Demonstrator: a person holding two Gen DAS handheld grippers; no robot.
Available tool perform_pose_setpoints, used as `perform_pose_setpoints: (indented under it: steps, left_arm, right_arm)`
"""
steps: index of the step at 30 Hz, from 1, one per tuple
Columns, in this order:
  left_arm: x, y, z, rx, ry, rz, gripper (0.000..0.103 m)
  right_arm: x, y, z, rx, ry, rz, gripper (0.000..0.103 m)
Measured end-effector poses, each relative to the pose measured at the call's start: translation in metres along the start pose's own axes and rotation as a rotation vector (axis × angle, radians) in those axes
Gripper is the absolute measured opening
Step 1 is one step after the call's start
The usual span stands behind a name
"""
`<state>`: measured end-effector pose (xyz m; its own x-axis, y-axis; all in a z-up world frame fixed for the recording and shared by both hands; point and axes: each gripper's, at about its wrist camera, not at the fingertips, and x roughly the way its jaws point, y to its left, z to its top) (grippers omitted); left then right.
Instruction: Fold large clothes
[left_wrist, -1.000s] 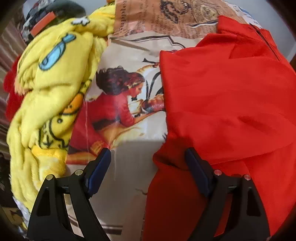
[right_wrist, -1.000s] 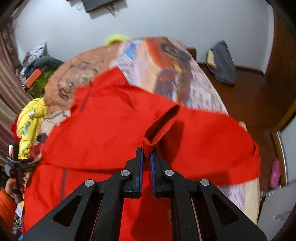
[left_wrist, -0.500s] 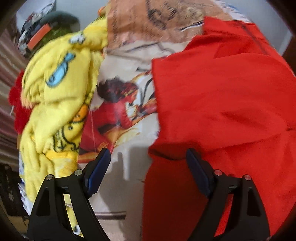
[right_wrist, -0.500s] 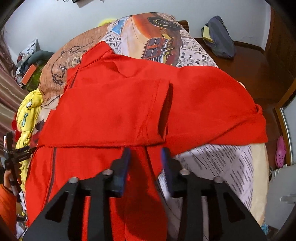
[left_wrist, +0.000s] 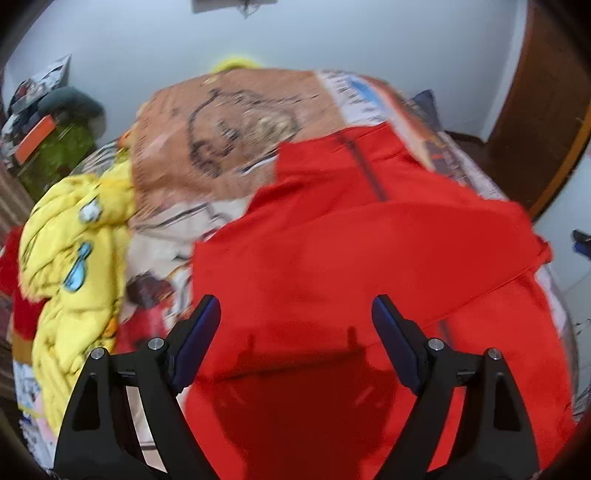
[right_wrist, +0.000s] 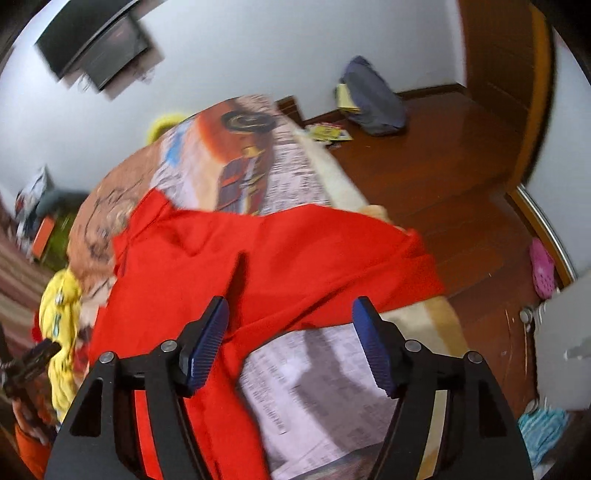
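A large red garment (left_wrist: 369, 258) lies spread on the bed, one sleeve folded across its body, a dark zip line near its far end. My left gripper (left_wrist: 295, 314) hovers open above its near part, nothing between the blue pads. In the right wrist view the same red garment (right_wrist: 277, 258) drapes over the bed's right side. My right gripper (right_wrist: 290, 314) hangs above its edge with jaws opening and nothing gripped. The other gripper (right_wrist: 29, 362) and a hand in an orange sleeve show at the left edge.
A printed bedsheet (left_wrist: 229, 122) covers the bed. A yellow cartoon blanket (left_wrist: 74, 266) is bunched on its left side. Wooden floor (right_wrist: 443, 155) lies to the right, with a grey bag (right_wrist: 373, 99) by the wall and a pink shoe (right_wrist: 541, 266). A television (right_wrist: 96, 44) hangs on the wall.
My right gripper let go of the red sleeve fold, opened, and drew back to the right. My left gripper rose and tilted up, bringing the far wall into view.
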<state>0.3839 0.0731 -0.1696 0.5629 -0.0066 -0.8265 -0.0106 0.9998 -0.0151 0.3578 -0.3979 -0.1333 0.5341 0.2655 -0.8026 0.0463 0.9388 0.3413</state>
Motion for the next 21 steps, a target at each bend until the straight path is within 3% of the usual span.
perform_pose_setpoints:
  steps: [9,13,21]
  left_arm:
    - [0.032,-0.046,0.0,0.076,0.035,-0.065,0.084]
    - [0.048,-0.05,-0.011,0.09,0.072,-0.069,0.084]
    - [0.058,-0.046,-0.022,0.083,0.102,-0.06,0.084]
  right_arm:
    - [0.064,-0.062,0.001,0.269,0.113,0.011,0.066]
    - [0.077,-0.077,0.004,0.386,0.108,0.049,0.069]
    - [0.091,-0.08,0.018,0.409,0.087,0.051,0.069]
